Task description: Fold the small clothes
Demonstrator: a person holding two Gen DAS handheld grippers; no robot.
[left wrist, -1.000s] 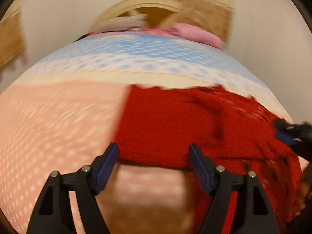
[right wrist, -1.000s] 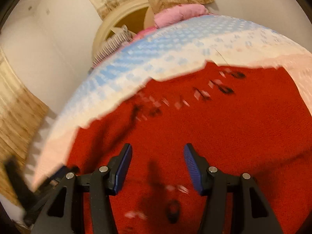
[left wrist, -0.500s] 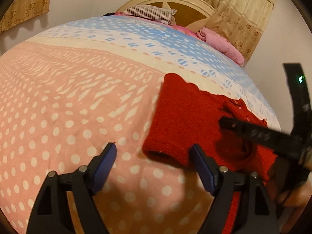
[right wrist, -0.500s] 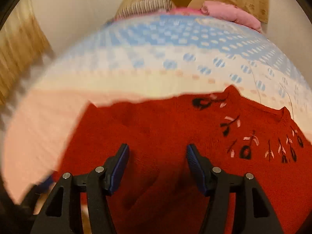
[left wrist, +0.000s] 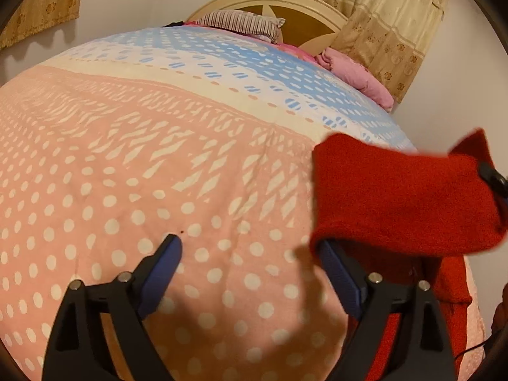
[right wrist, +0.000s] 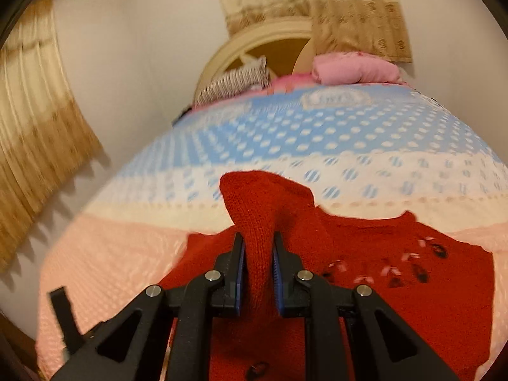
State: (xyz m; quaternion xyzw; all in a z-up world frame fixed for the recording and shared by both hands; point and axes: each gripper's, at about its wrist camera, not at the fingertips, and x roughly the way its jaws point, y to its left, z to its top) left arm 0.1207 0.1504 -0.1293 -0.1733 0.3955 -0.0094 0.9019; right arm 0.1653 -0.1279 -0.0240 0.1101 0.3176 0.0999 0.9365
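between closing pads (right wrist: 240, 265), red sweater (right wrist: 397, 311)

bare bedspread (left wrist: 133, 171) leftward, red sweater (left wrist: 397, 200) blocking right, pillows (left wrist: 244, 23) far

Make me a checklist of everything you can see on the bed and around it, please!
Surface: bedspread, pink with white dots near the cameras, cream and blue bands farther off.
Job's things: red sweater, partly lifted, small dark and pale motifs on its front.
Clutter: striped pillow and pink bundle at the head end.
Grippers: left gripper jaws opening, nothing between them, sweater edge over its right finger; right gripper closing, pads pinching a sweater fold.
Cables: thin dark one at the left view's lower right edge.
Surroundings: headboard, curtains, pale walls.
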